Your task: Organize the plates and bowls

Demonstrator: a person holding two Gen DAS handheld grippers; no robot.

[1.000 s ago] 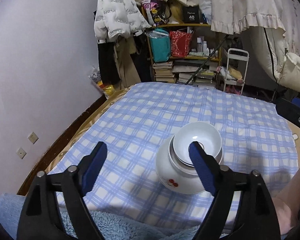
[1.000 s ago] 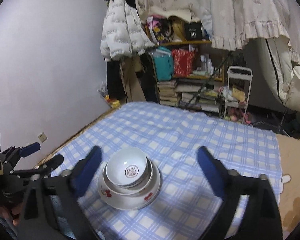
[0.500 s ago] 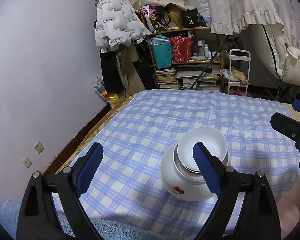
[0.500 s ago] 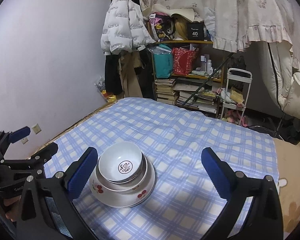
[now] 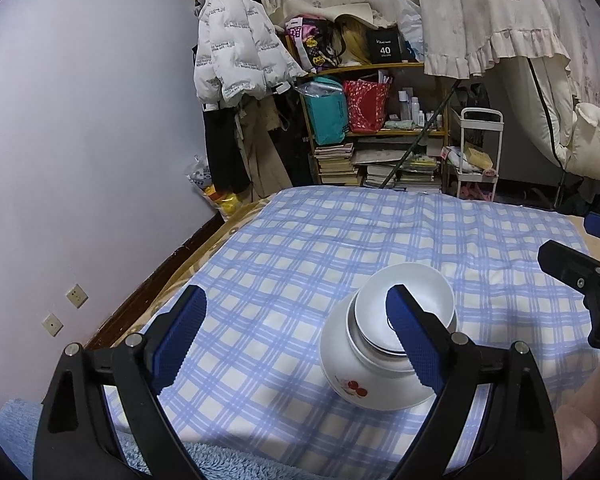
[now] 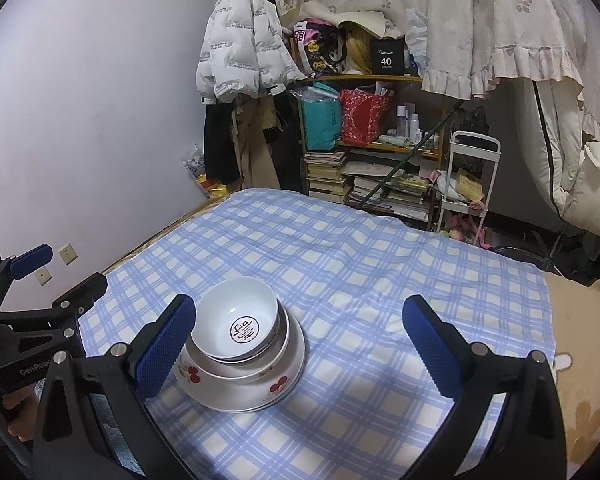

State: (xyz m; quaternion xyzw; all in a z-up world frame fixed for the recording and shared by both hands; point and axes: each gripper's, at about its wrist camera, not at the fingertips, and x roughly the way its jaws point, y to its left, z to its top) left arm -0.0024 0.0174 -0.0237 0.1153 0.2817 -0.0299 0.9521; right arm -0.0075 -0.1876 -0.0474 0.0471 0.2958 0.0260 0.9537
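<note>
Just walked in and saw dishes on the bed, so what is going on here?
A person holds a two-finger gripper in each hand over a blue checked sheet. The dishes are already nested: a white bowl sits on top of the stack, inside a larger cherry-patterned bowl. The left gripper and the right gripper both have their jaws wide apart and hold nothing.

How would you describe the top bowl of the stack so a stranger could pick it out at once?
Find the blue checked cloth covering the bed, then the pile of white dishes near its front left. The top bowl is the smallest, nested in the cherry-painted bowl; it alone has a round black emblem inside and no red cherries.
</note>
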